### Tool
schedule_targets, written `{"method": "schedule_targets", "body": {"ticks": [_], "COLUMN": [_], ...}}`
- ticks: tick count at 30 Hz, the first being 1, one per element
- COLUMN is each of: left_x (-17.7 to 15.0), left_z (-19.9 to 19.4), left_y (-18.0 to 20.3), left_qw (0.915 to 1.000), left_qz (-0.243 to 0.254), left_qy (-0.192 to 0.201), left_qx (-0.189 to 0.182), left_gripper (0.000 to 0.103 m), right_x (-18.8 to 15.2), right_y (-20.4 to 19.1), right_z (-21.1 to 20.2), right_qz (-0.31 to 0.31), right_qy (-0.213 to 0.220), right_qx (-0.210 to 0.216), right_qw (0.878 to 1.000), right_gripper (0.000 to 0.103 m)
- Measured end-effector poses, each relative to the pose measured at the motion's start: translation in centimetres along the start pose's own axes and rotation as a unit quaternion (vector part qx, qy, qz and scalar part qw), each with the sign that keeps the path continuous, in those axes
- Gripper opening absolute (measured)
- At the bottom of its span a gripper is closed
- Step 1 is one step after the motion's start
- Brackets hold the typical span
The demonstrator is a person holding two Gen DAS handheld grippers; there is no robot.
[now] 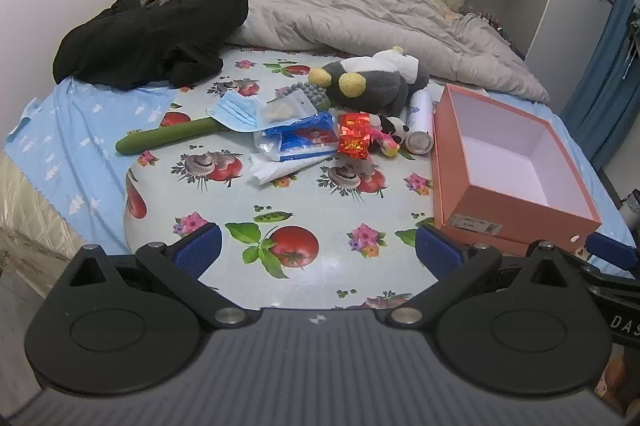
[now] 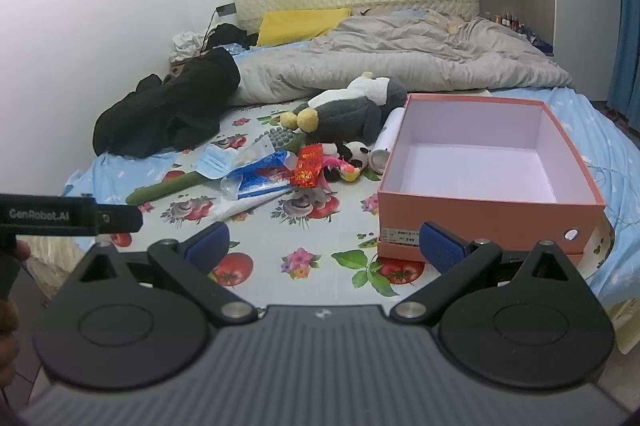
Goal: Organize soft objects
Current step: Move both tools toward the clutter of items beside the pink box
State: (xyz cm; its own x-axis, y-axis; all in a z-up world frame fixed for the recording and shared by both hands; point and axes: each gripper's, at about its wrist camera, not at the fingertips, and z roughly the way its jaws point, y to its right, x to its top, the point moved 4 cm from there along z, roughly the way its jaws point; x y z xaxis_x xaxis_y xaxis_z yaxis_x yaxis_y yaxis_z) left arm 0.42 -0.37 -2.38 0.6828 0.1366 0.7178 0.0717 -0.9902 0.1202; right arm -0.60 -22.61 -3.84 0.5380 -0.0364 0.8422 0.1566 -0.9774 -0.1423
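We start sorting: both hand-held grippers, left (image 1: 316, 246) and right (image 2: 324, 242), spread (nothing held); next, grey plush (image 2: 348, 109) beside pink box (image 2: 490, 203).

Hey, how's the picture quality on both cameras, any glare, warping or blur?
Left wrist view: evenly lit, sharp, fisheye bends the bed edges, small glare on the red foil packet. Right wrist view: dark vignette corners, open pink cardboard box sharp, its straight walls bowed.

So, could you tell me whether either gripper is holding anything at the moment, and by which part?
Nothing is held. The left gripper and right gripper are both open, with only the patterned cloth showing between their fingers.
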Motion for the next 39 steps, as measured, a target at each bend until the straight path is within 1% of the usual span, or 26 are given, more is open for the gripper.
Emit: {"method": "schedule_targets", "body": {"ticks": [8,10,13,26,30,39], "left_x": [0.0,-0.1,-0.1,0.1,0.1,0.0], "left_z": [0.3,0.3,0.7,2.3,2.3,2.4], "left_y": [-0.2,-0.2,-0.2,0.5,0.5,0.4], "left_qw": [1.0000,1.0000,1.0000,0.9998,0.9998,0.9997], "left_qz": [-0.001,0.001,-0.002,-0.002,-0.002,-0.004], "left_qy": [0.000,0.005,-0.002,-0.017,-0.017,-0.018], "left_qx": [0.001,-0.003,0.000,-0.007,-0.013,-0.013], "left_gripper": [0.103,0.103,0.103,0.103,0.103,0.103], "right_x": [-0.1,-0.4,-0.5,-0.7,-0.8,-1.0], "right_y": [0.3,0.5,0.6,1.3,1.3,1.1], "right_z": [0.5,1.1,1.2,1.5,1.6,2.3], "right_qz": [0.009,0.011,0.022,0.022,0.022,0.021], "right_qy": [0.006,-0.005,-0.003,-0.006,-0.007,-0.014], "right_qx": [0.003,-0.003,0.004,-0.002,-0.001,0.001], "right_qw": [1.000,1.000,1.000,1.000,1.000,1.000], "right_gripper": [0.103,0.103,0.103,0.103,0.103,0.103]}}
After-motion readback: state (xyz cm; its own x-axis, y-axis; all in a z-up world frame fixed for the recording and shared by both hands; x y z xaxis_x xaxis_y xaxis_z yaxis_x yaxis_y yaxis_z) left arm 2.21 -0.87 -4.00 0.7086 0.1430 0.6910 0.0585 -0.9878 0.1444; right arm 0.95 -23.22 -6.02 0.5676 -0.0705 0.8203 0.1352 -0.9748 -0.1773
